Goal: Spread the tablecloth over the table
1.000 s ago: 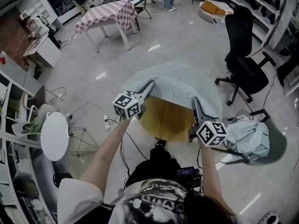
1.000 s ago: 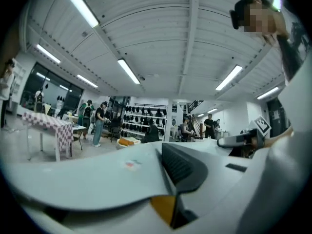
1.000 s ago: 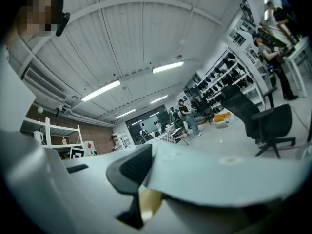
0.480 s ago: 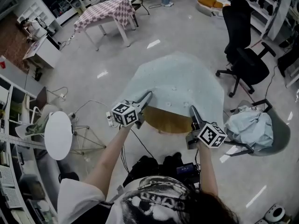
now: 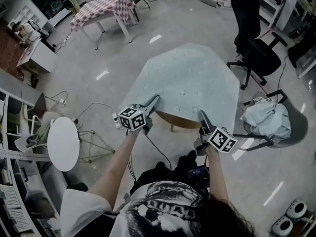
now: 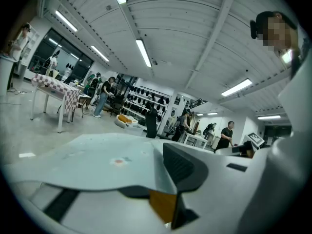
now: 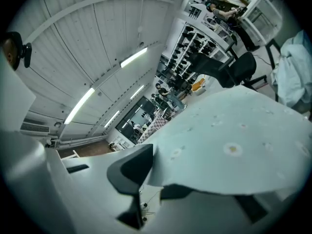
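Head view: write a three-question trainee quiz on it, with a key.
1. True or false: the tablecloth covers the whole wooden tabletop.
2. What lies on the grey chair to the right of that tabletop? A: a bundle of pale cloth. B: a cardboard box. C: a laptop.
3. Fill in: the far table's cloth has a ___ pattern.
Key: 1 false, a strip of wood shows at the near edge. 2 A. 3 checked.
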### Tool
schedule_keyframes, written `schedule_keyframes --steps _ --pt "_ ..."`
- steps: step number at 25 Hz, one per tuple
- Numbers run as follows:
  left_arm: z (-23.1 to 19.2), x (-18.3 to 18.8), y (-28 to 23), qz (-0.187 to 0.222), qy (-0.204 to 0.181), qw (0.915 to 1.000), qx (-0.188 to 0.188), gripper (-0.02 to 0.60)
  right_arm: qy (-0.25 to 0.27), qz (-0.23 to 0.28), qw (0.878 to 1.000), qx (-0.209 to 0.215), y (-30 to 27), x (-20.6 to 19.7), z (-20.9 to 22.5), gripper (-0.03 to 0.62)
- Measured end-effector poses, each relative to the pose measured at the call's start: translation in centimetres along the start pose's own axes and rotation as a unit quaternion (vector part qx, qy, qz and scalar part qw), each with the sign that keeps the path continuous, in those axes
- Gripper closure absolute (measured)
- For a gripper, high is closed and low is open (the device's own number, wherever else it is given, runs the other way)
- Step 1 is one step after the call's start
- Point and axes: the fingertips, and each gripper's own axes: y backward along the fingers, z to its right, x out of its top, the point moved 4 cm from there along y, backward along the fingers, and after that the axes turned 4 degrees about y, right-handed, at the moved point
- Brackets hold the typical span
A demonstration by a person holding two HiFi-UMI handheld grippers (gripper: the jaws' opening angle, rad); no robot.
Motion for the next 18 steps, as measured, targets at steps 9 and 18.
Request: schedule_keyframes --steps 9,18 --pt "-3.5 -2.3 4.3 -0.038 0.032 0.9985 -0.023 0.497 -0.001 -0.008 0.999 -0.052 -0.3 -6.2 -2.7 0.554" --pt "-5.8 -8.4 5.2 -0.099 0.11 0.9889 -0.003 0.495 -0.052 -0.013 0.992 -0.114 0.2 -12.6 0.9 0.546"
